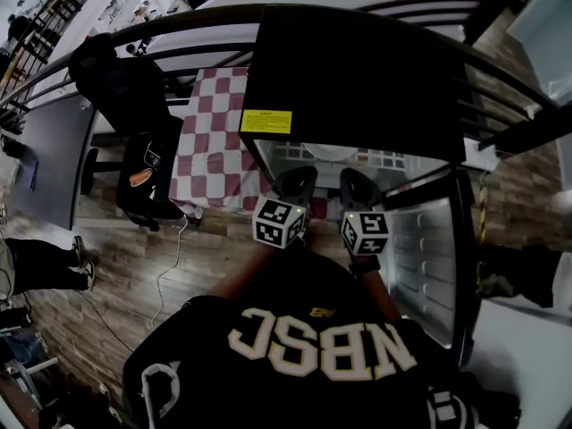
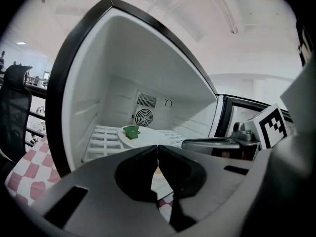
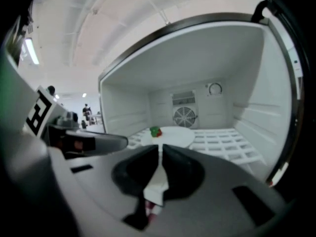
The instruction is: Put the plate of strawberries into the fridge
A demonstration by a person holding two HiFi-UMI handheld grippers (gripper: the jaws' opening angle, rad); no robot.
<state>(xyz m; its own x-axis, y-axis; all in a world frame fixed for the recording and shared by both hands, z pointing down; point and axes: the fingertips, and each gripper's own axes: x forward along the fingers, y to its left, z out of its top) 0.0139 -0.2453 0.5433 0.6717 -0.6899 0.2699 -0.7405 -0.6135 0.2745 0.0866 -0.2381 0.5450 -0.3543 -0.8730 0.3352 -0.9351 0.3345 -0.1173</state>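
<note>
The black fridge [image 1: 357, 70] stands open. On its white wire shelf [image 2: 106, 137] lies a white plate [image 2: 148, 137] with a strawberry [image 2: 131, 131], green leaves up. The right gripper view also shows the plate [image 3: 170, 136] and the strawberry [image 3: 155, 131], well inside, in front of the rear fan. My left gripper [image 2: 158, 154] and right gripper [image 3: 160, 151] hover side by side outside the opening, apart from the plate. Both are shut with nothing between the jaws. In the head view the left gripper [image 1: 295, 184] and right gripper [image 1: 357, 186] point into the fridge.
The fridge door [image 1: 429, 257] hangs open at the right. A red-and-white checked tablecloth [image 1: 214, 141] and a black chair [image 1: 134, 123] are left of the fridge. A round fan grille [image 3: 183, 115] sits on the fridge's back wall. Someone's legs [image 1: 45, 262] show at far left.
</note>
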